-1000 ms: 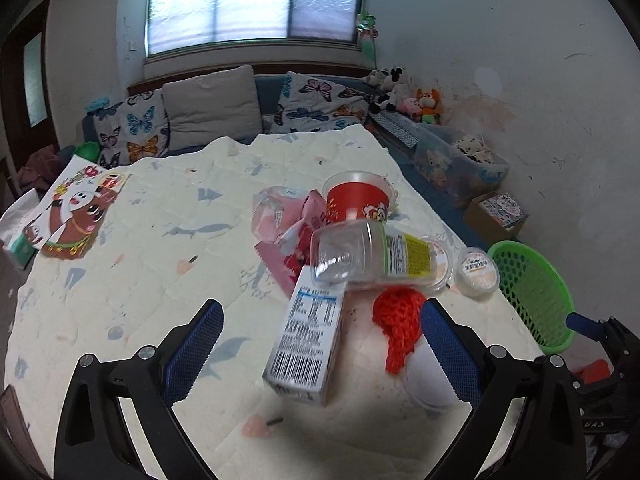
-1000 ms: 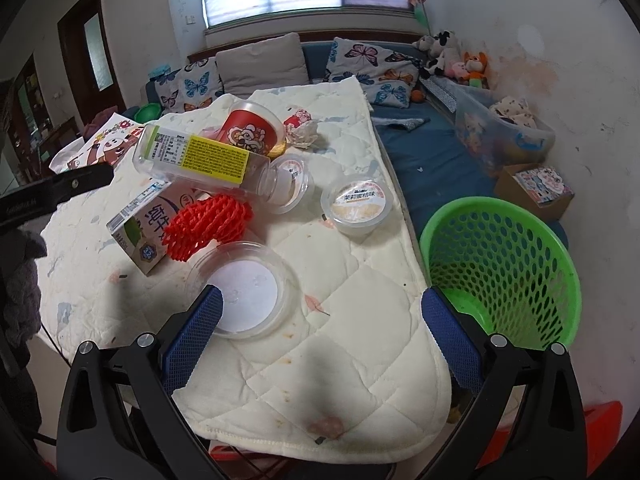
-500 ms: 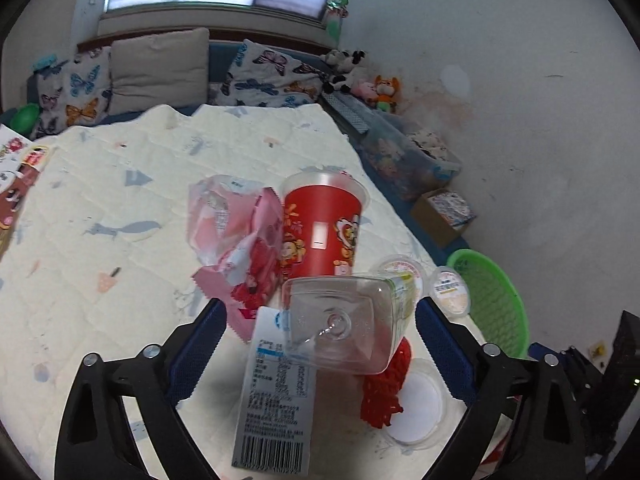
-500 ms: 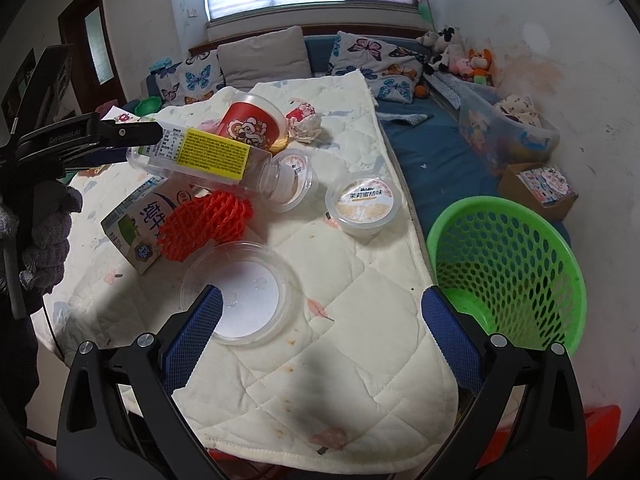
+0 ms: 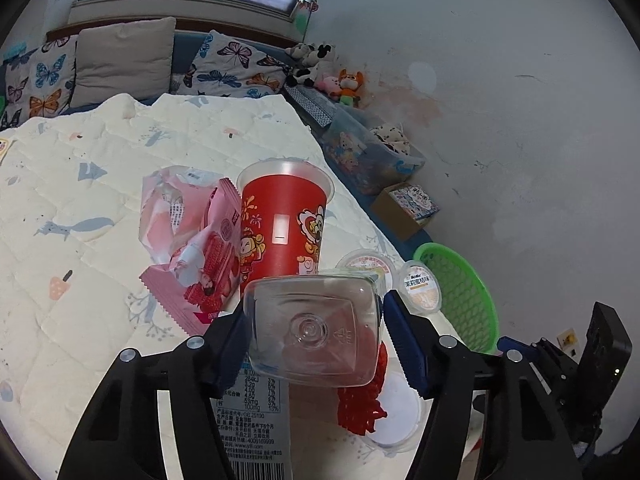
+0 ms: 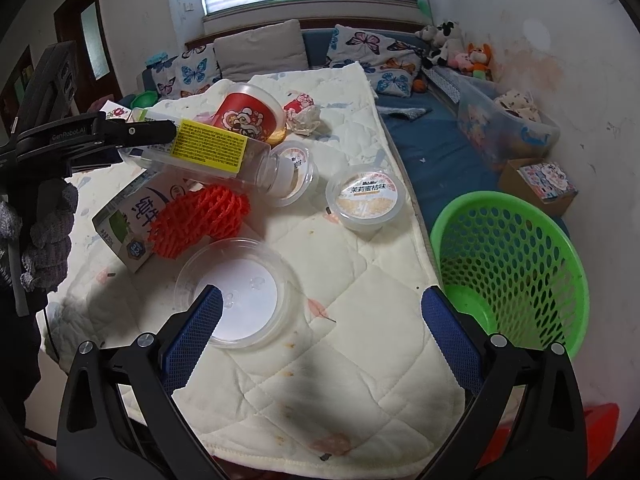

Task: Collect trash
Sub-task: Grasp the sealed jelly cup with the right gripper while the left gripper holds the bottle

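Left tongs (image 5: 314, 334) are clamped on the base end of the clear bottle (image 5: 312, 336); I see its square bottom dead ahead between the blue pads. From the right view the bottle (image 6: 208, 150) sits tilted, cap end lower and pointing at the green basket (image 6: 508, 268). So its long axis runs along the left tongs' line, straight away from me, and the basket lies beyond the cap, off the worktop (image 6: 352, 300) edge to the bottle's right.

Right tongs (image 6: 320, 328) are spread wide, gripping nothing, nearer the basket than the bottle is, above the clear lid (image 6: 238, 294).

My read: left carries the bottle cap-first across to the basket.
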Action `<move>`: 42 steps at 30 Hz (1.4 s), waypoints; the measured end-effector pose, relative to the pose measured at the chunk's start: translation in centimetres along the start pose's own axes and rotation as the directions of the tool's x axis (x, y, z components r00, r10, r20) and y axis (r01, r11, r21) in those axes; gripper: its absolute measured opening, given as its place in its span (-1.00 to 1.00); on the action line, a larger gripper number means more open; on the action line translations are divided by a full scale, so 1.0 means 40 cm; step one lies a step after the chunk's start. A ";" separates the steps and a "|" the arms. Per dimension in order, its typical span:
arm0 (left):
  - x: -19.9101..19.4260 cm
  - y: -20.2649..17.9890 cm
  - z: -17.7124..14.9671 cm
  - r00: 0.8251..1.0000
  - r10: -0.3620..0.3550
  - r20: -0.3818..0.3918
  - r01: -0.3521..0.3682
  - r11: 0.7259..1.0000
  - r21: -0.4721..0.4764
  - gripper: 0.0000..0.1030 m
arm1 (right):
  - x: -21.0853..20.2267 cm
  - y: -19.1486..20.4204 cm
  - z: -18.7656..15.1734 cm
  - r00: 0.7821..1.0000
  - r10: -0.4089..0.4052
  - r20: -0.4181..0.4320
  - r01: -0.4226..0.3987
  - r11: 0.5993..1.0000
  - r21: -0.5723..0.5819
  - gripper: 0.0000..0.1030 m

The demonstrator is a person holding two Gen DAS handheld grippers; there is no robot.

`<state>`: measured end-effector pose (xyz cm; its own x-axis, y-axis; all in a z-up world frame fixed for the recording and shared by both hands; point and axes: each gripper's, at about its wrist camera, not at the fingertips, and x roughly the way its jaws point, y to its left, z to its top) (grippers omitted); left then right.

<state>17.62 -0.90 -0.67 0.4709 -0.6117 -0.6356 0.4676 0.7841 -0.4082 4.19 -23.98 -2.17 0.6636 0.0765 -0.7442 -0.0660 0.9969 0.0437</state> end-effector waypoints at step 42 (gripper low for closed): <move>-0.057 -0.141 0.072 0.990 0.135 0.040 -0.138 0.987 0.080 0.11 | 0.187 -0.134 0.121 0.999 0.031 0.017 -0.031 0.998 0.046 0.35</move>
<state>16.07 -4.24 4.95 0.5591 -0.5041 -0.6582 0.4565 0.8499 -0.2632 13.13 -28.68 -4.74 0.6740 0.1074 -0.7309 -0.0524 0.9938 0.0978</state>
